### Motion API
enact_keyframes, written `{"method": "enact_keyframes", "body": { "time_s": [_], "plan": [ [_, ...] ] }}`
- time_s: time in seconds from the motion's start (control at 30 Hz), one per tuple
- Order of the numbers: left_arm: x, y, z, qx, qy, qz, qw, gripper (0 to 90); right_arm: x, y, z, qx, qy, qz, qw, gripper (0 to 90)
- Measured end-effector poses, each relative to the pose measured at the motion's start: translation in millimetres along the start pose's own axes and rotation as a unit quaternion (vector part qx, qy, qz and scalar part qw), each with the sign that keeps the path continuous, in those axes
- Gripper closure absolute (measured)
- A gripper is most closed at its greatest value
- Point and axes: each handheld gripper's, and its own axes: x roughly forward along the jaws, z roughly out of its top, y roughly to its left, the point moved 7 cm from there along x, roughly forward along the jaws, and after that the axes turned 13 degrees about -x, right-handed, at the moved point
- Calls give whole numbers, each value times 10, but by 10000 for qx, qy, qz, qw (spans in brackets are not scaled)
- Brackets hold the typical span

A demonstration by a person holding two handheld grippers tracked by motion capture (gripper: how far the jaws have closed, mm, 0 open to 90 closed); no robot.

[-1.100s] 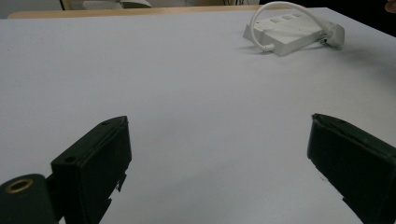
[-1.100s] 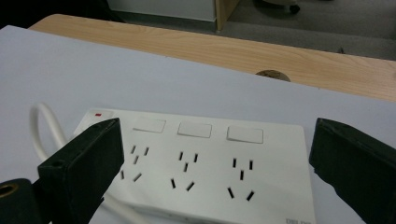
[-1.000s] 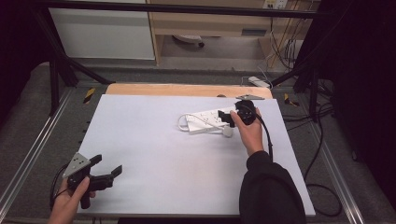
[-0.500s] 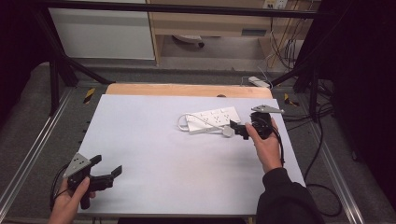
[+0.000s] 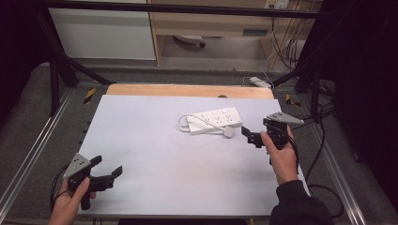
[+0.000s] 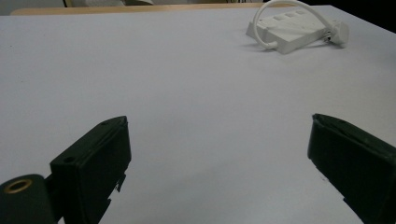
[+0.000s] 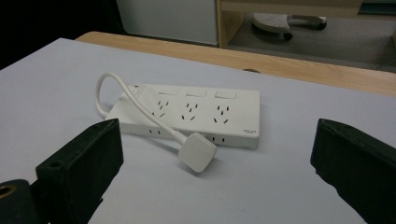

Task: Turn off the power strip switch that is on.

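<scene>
Where the white power strip (image 7: 189, 113) lies flat on the pale surface (image 5: 155, 140), toward its far right part, a small grey mark is seen on the strip's front edge near its right corner in the right gripper view; the mark is too small to be read. Three rocker switches and three groups of sockets are shown on its top face, and no other writing can be made out on it. Its short white cord (image 7: 122, 93) is looped out from the left end and brought back across the front, and the flat white plug (image 7: 197, 151) is laid on the surface just beside the strip's front edge.

The right gripper (image 5: 256, 138) is held near the strip's right end, with its jaws spread wide, nothing between them, and pointed at the strip. The left gripper (image 5: 109, 170) is kept at the near left corner of the surface, well apart from the strip, its jaws likewise wide and empty.

Compared with a second ago, the right gripper has been drawn back from over the strip toward the right edge of the surface, while the strip and the left gripper have been left where they were.
</scene>
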Motion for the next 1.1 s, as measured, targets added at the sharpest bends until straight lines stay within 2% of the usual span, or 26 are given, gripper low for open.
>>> {"method": "enact_keyframes", "body": {
  "time_s": [0.63,0.9,1.1],
  "plan": [
    [3,-10,-5,31,7,13,10000,58,-318,68,-68,-60,-236,-95,9997,29],
    [10,-19,-14,55,38,1,10000,58,-431,29,-231,-141,-273,-350,9989,35],
    [10,-24,-16,64,43,-3,10000,58,-451,46,-377,-112,-243,-325,9991,29]
  ]
}}
